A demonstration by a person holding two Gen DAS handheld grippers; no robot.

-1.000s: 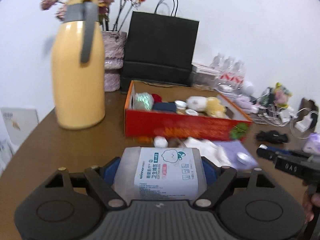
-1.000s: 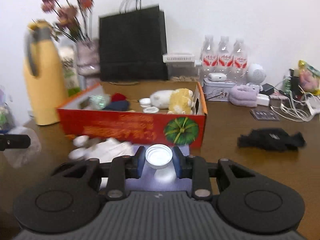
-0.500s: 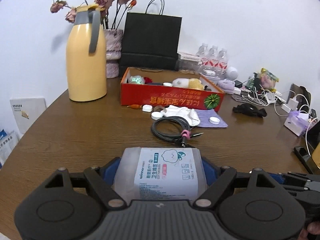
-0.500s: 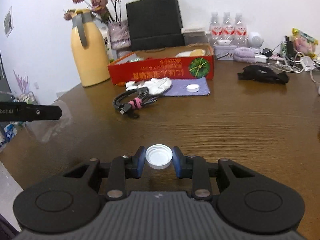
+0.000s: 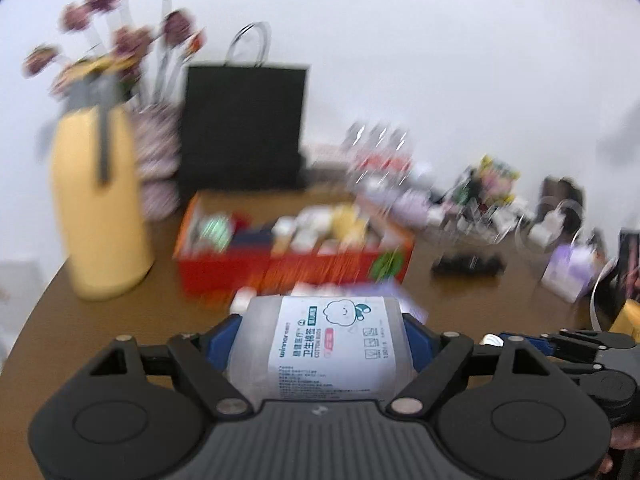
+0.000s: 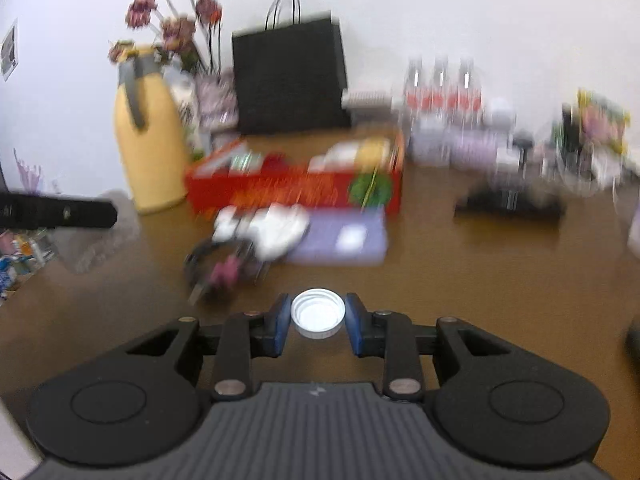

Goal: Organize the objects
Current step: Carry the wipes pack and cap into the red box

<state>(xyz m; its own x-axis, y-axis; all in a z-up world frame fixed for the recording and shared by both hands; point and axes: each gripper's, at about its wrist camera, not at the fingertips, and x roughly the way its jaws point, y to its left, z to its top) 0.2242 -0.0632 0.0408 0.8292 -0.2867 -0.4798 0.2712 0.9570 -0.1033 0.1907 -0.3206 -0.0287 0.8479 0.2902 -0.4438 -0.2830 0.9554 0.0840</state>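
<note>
Cotton-bud pack (image 5: 326,346) clamped wide in left gripper (image 5: 320,344) jaws, label up, near side of tabletop (image 5: 120,312). White bottle cap (image 6: 317,313) pinched in right gripper (image 6: 318,318) jaws. Both face red box (image 5: 296,264) at far side, guessing that's where they go. Background pretty blurry tbh.

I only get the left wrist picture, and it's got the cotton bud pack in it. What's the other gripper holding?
Observer: The right gripper pinches a small white bottle cap between its blue pads.
Operator: Is there anything on the table in front of that cap?
Observer: Yes, a coiled black cable with a pink tie lies there.
Operator: Anything on the purple cloth?
Observer: One small white thing lies on the purple cloth; it's too blurred to name.
</note>
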